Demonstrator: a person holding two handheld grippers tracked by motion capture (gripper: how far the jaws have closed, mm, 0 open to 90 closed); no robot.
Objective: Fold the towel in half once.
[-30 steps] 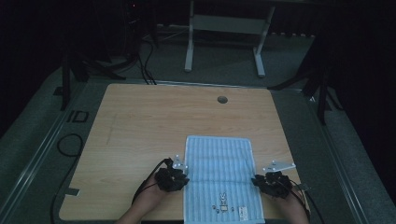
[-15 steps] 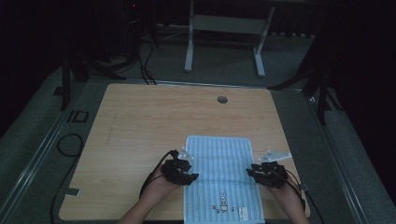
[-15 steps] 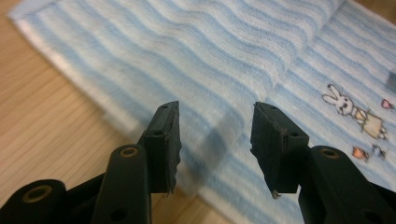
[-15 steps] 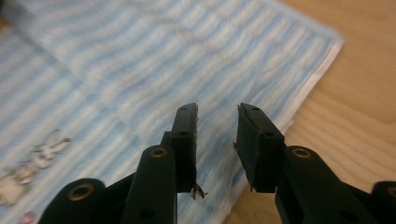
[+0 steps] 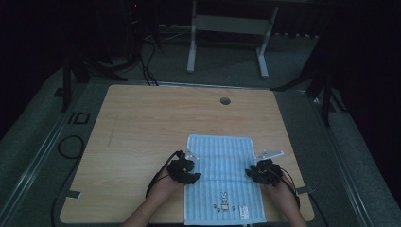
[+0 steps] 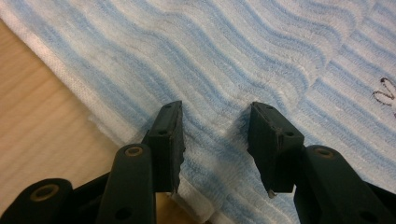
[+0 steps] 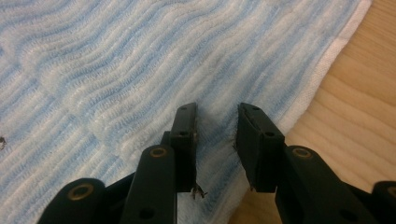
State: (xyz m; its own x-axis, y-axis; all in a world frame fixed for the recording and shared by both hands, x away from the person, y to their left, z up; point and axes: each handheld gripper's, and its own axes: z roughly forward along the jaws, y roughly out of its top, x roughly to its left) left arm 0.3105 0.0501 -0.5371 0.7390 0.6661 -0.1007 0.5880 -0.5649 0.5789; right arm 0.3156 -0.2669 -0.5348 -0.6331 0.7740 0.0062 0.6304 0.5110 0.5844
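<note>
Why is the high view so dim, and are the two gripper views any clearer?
High view: dim and underexposed, surroundings nearly black, the towel readable but grainy. Left gripper view: bright, towel weave sharp, left gripper casting a soft shadow between open jaws. Right gripper view: equally bright, right gripper crisp, table grain clear, no glare.

One blue-and-white striped towel (image 5: 222, 177) lies on one wooden table (image 5: 142, 142). Two grippers work at it, the left gripper (image 5: 188, 176) and the right gripper (image 5: 257, 174). One round hole (image 5: 225, 100) sits at the table's far side.
</note>
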